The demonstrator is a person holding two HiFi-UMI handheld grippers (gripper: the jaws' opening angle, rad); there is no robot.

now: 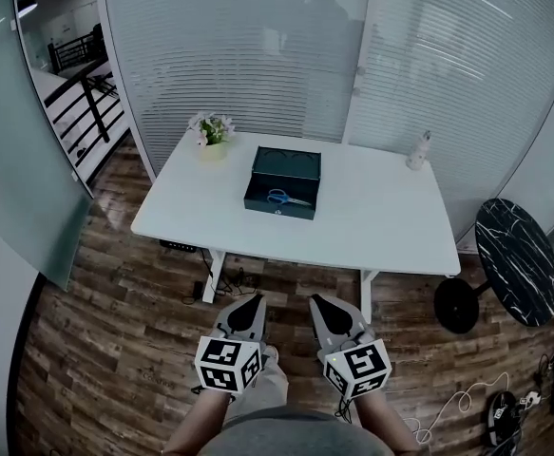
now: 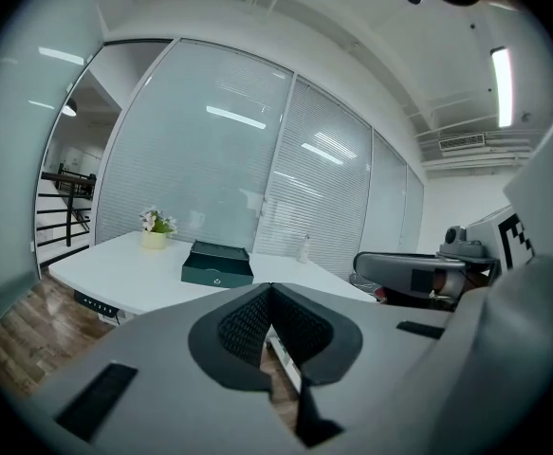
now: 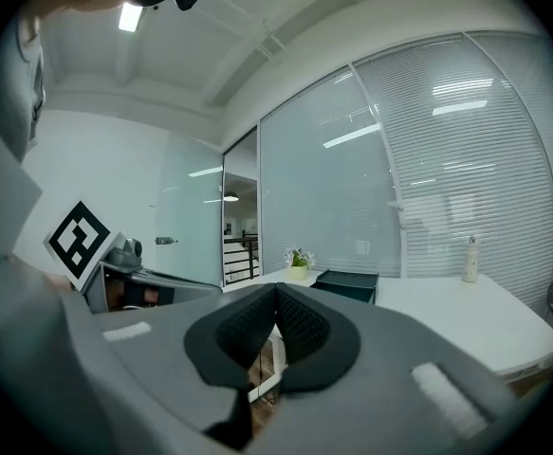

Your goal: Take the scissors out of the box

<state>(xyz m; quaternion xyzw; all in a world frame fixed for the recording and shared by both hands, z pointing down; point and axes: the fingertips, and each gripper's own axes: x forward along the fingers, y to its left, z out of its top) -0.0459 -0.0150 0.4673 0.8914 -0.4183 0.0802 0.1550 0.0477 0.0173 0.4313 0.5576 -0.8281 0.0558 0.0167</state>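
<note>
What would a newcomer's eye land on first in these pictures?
A dark open box sits mid-way on the white table, blue-handled scissors lying inside. Low in the head view, the left gripper and right gripper hang side by side short of the table, both shut and empty.

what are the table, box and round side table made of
Table: smooth matte white, no grain, likely laminate. Box: dark green, dull; card or leatherette, unclear. Round side table: glossy black with white veins, marble or a marble print.
</note>
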